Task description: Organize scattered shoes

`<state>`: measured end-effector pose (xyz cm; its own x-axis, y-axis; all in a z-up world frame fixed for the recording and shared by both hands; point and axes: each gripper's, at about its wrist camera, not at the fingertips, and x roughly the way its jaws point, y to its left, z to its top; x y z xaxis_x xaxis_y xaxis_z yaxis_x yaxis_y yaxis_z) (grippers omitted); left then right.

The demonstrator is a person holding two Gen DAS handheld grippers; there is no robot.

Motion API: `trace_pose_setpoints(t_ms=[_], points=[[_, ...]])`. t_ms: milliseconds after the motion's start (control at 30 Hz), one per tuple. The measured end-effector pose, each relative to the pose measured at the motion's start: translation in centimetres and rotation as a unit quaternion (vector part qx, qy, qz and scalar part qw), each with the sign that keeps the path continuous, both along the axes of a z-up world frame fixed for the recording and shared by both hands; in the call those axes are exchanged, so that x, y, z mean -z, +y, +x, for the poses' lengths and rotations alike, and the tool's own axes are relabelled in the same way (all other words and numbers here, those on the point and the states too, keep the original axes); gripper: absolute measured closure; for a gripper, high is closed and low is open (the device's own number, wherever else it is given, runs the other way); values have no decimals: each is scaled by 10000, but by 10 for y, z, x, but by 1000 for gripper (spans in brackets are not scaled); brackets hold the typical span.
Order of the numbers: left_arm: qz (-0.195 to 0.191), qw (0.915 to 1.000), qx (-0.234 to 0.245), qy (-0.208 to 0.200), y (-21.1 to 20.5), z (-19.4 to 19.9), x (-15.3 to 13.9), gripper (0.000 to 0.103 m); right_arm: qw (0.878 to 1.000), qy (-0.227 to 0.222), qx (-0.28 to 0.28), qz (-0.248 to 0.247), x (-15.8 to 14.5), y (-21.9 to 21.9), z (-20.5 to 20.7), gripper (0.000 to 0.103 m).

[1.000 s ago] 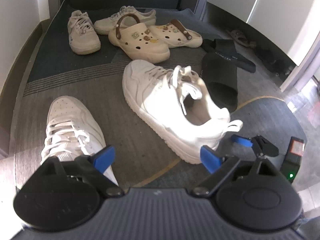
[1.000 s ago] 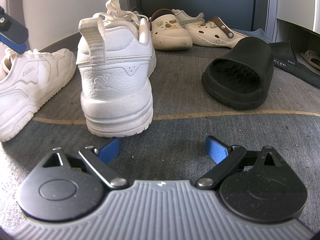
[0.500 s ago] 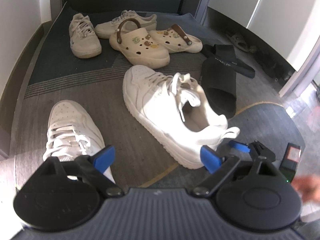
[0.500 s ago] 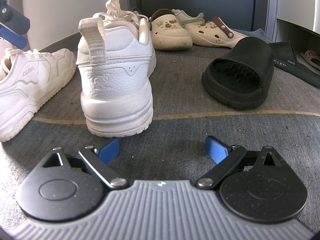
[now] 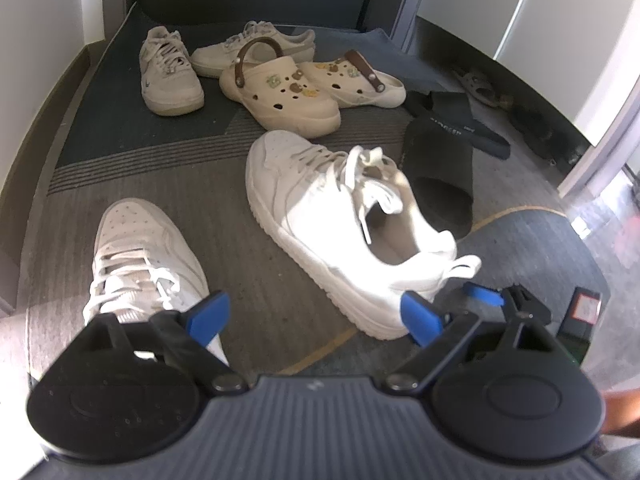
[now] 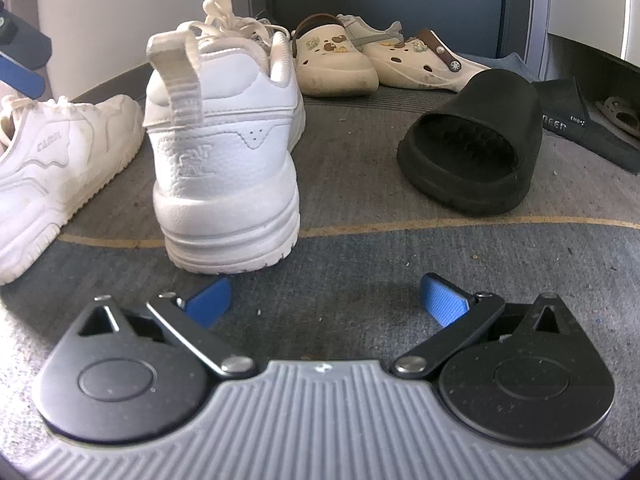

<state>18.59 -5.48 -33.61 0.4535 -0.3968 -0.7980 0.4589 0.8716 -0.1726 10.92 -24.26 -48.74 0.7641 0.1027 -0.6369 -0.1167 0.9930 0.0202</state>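
A white leather lace-up sneaker [image 6: 228, 152] stands heel-first at centre-left, just above the empty, opening right tongs [image 6: 326, 306]; left tongs [image 5: 316, 318] gape.

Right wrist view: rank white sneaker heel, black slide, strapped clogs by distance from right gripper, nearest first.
From the right gripper, jaws opening, nothing between them:
1. White sneaker, ahead-left, heel toward the camera.
2. Black slide, ahead-right.
3. Strapped clogs, far back by the dark panel.

Left claw [image 5: 314, 318] is hanging tilted downward, jaws spread wide, gripping nothing. Right claw [image 6: 326, 300] is pointing low, jaws opening, nothing between the pads.
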Motion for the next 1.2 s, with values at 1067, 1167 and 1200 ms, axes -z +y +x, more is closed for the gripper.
trace_pose_setpoints(t_ms=[1067, 1167, 1200], points=[[133, 9992, -283, 242, -67, 65, 43, 34, 9959, 14, 582, 687, -119, -78, -46, 0], [257, 9987, -261, 352, -71, 70, 50, 65, 9961, 59, 591, 653, -117, -79, -44, 0], [251, 9987, -244, 365, -71, 71, 52, 66, 9960, 60, 595, 662, -117, -80, -43, 0]])
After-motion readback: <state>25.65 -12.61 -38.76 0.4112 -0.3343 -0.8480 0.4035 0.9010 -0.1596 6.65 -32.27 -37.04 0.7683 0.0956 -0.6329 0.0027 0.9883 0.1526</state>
